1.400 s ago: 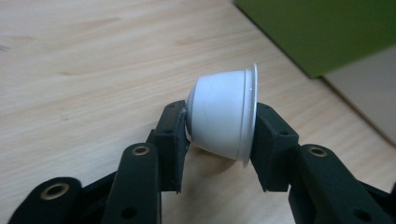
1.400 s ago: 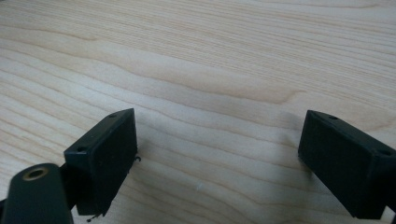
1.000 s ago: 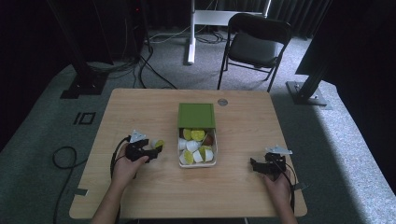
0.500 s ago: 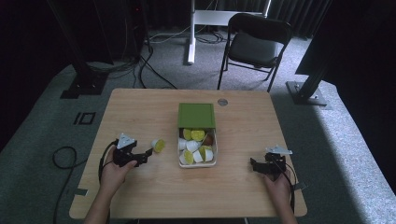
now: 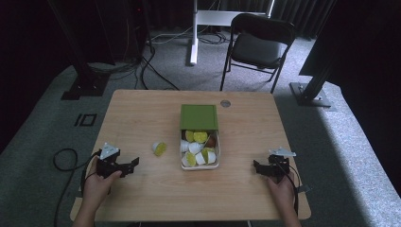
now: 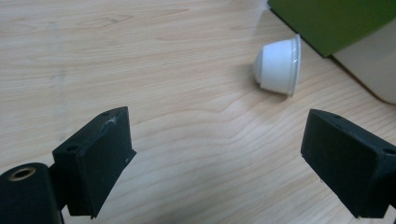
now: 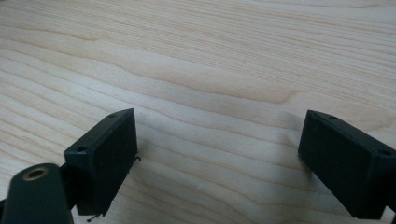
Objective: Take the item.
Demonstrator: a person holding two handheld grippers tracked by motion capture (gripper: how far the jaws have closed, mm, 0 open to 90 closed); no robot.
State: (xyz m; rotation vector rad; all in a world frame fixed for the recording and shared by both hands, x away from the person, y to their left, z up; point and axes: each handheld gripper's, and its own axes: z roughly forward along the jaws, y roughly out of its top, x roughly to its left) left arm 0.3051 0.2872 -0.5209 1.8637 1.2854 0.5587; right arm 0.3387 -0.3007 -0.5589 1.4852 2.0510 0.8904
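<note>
A small white capsule with a yellow-green lid lies on its side on the wooden table, left of a white tray that holds several similar capsules. A green box covers the tray's far end. My left gripper rests near the front left, a short way from the loose capsule. Its jaws have just been opening and stand open with nothing between them. My right gripper sits at the front right, open over bare wood.
The green box and the tray wall stand just beyond the loose capsule. A round grommet is set into the table's far side. A black folding chair and stand legs are on the floor behind.
The left gripper let go of the capsule, opened wider and drew back to the left towards the front edge. The capsule stays beside the tray. The right gripper has not moved.
</note>
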